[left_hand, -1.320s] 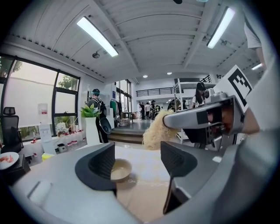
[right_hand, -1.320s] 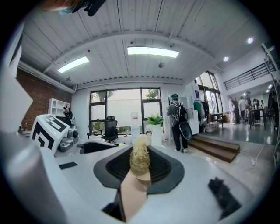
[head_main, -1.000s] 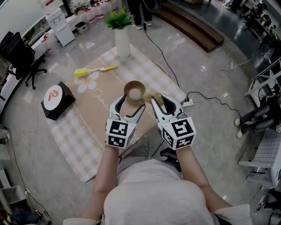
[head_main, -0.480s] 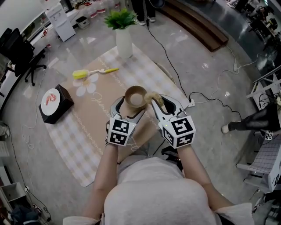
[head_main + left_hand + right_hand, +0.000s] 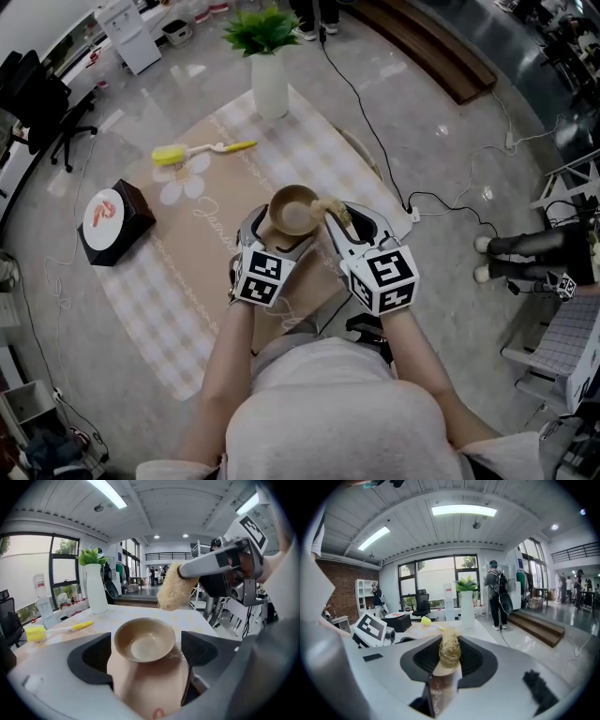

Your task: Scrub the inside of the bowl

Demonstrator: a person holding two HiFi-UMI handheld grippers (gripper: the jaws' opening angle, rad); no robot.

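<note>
A tan bowl stands upright on the beige mat. It lies between the jaws of my left gripper, which are opening. In the left gripper view the bowl shows gaps to both pads, with the left gripper low behind it. My right gripper is shut on a straw-coloured scrubber. It holds the scrubber just above the bowl's right rim. The scrubber fills the gap between the right gripper's pads, and the scrubber hangs over the bowl's far edge.
A yellow dish brush lies on the mat's far left. A white vase with a green plant stands at the mat's far end. A black box sits left of the mat. A cable runs across the floor on the right.
My left gripper's jaws have spread wider and sit further round the bowl. The right gripper keeps the scrubber at the bowl's right rim.
</note>
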